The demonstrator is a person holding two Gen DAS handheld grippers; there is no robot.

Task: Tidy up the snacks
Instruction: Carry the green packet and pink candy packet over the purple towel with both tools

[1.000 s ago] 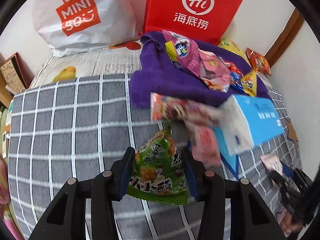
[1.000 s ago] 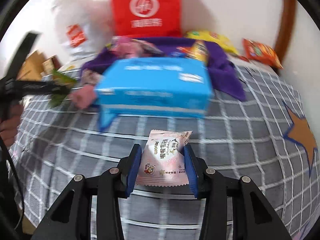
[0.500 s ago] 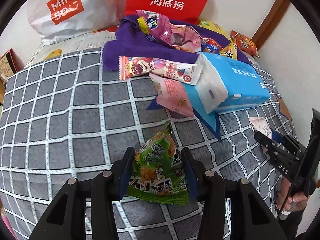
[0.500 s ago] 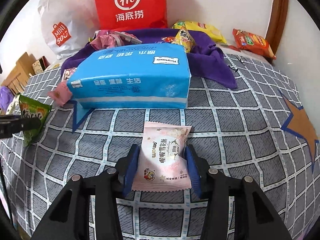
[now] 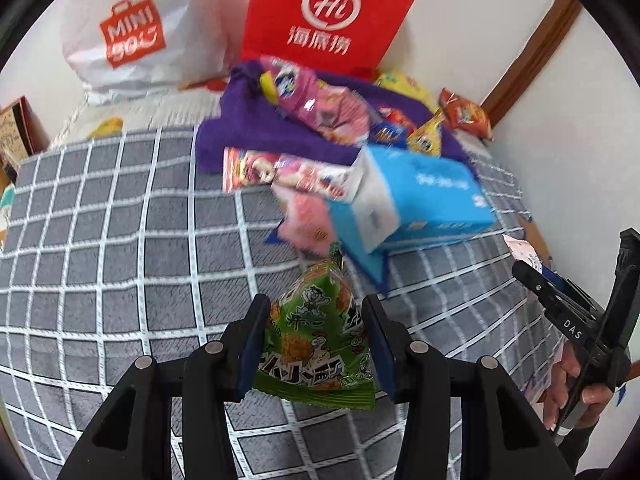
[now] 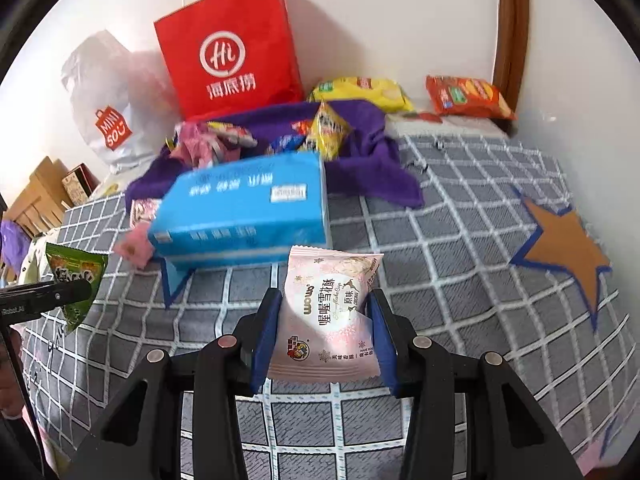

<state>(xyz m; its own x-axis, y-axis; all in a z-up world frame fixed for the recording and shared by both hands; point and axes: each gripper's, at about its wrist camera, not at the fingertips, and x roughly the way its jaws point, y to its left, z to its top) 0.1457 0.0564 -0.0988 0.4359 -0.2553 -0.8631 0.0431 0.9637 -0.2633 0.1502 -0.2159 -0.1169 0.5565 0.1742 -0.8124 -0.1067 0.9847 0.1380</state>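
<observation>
Left wrist view: left gripper (image 5: 316,338) is clamped on a green snack packet (image 5: 318,340), both blue pads pressed against its sides, packet held clear above the grey checked blanket (image 5: 120,248). Packet is roughly triangular, pointed end up. Beyond it, a blue tissue pack (image 5: 420,196) lies on the blanket, with a pink packet (image 5: 306,224) and a long red-and-pink packet (image 5: 280,172) just beside its left end. Behind those, a purple towel (image 5: 248,136) carries a heap of mixed snacks (blurred, can't tell individual ones). A red paper bag (image 5: 328,16) and a white shopping bag (image 5: 132,36) stand against the wall at the back. An orange chip bag (image 5: 466,116) sits in the far right corner. Right gripper (image 5: 560,292) shows at the right edge, a hand (image 5: 576,384) around its handle.

Right wrist view: right gripper (image 6: 326,334) is gripping a pale pink snack packet (image 6: 328,316), pads tight on both sides, packet upright and off the blanket. Tissue pack sits just behind it. Towel with snacks further back, red bag behind that. Yellow chip bag (image 6: 360,92) and the orange one lie near the wall, apart from the pile. Orange star patch (image 6: 564,248) on the blanket to the right. Green packet is visible at the left edge, in the other gripper.
</observation>
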